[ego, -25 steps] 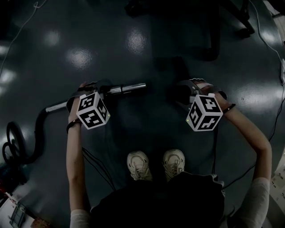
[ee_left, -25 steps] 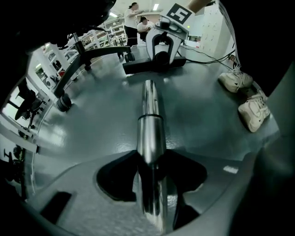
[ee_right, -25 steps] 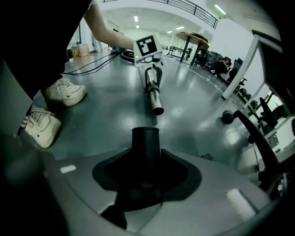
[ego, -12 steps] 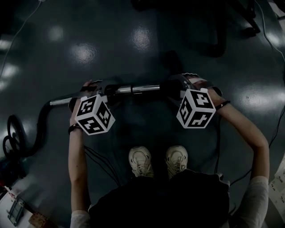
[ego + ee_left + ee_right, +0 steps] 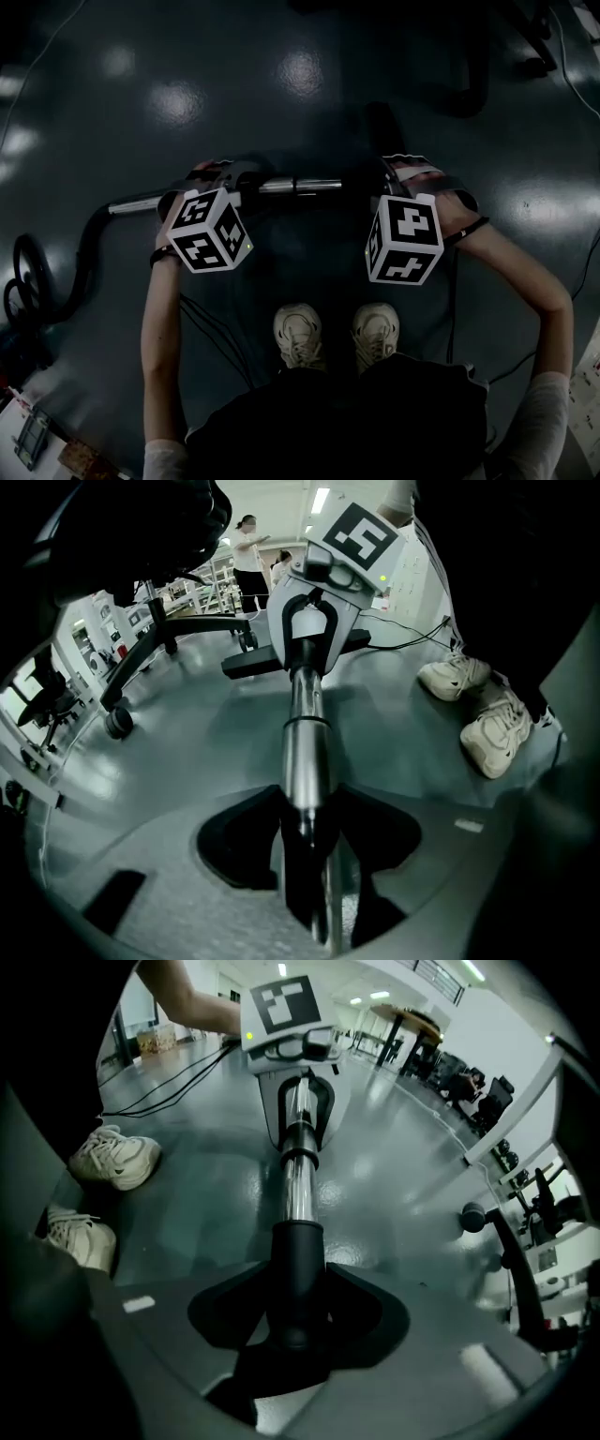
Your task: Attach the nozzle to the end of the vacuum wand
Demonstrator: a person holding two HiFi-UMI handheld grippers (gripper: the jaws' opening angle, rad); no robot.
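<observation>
Two clamped grips: the left tool (image 5: 305,844) clenches the chrome wand (image 5: 302,747), the right tool (image 5: 298,1321) the black nozzle (image 5: 298,1265). Wand and nozzle share one level axis above the floor (image 5: 309,122), the nozzle's mouth meeting the wand's end; seating likely needs an inward push.

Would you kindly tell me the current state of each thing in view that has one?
vacuum wand: held up, roughly level.
nozzle: slid over the wand's end, in line with it; whether it is fully seated cannot be told.
left gripper: shut on the vacuum wand.
right gripper: shut on the nozzle.
hose: bends down from the wand's other end, coiled on the floor.
</observation>
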